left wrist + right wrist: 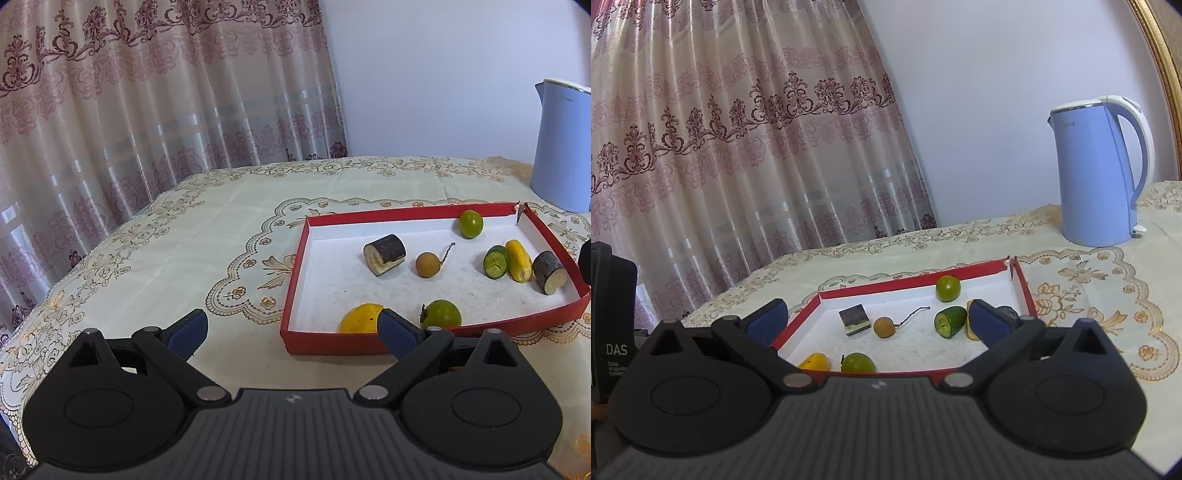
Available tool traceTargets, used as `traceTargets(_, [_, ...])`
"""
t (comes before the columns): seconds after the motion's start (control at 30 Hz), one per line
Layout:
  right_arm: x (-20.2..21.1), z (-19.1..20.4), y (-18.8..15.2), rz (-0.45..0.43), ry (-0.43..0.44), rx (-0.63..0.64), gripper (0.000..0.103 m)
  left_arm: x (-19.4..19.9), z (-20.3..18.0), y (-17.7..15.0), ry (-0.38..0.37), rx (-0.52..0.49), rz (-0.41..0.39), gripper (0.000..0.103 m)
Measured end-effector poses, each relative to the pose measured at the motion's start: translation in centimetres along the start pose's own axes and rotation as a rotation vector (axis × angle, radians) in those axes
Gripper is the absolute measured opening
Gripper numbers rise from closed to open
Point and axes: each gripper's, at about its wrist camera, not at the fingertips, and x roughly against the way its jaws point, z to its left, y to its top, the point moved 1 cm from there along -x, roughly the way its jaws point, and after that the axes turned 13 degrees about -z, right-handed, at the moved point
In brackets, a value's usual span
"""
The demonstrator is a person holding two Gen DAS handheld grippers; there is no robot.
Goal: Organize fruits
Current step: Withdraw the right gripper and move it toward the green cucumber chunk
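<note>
A shallow red tray (pixel 295 295) with a white floor sits on the desk (pixel 221 236), which is covered by a cream cloth with gold embroidery. The left tool (pixel 291 330) hangs over the cloth just short of the tray's near left corner, its blue-padded fingers (pixel 190 328) spread wide with nothing between them; its right pad overlaps the near wall and hides part of a yellow fruit (pixel 360 317) lying against that wall. Just beside it is a green fruit with a dry calyx (pixel 441 314). Further in lie a short log piece (pixel 384 254), a small brown round fruit (pixel 427 264) trailing a thin stem, and a round green fruit (pixel 470 223) near the far wall. Toward the right wall a cut cucumber piece (pixel 495 262), a small banana (pixel 518 260) and a second log piece (pixel 549 272) lie close together, banana touching cucumber. The tray's far right corner looks torn. The right tool (pixel 877 319) hovers above the near edge of the tray, also wide open and empty; its body cuts off the near wall and the lower parts of the yellow and green fruits, and its right pad covers most of the banana and the second log, of which only a dark sliver shows. A blue kettle (pixel 1093 177) stands on the desk beyond the tray, cut off at the frame edge in the left view. A patterned curtain (pixel 738 147) hangs behind. At the left edge of the right view a dark object (pixel 613 321) with partly readable lettering is cropped, and I cannot tell what it is.
</note>
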Motion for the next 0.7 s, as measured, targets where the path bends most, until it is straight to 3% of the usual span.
traceTargets(0.47, [-0.1,0.5,-0.1,0.007,-0.011,0.026,0.103,0.0,0.4,0.0,-0.033,0.009,-0.004,0.099])
traceTargets(0.7, [0.4,1.7,-0.4,0.016,-0.053,0.151,0.103,0.0,2.4,-0.1,-0.038,0.041,-0.012,0.099])
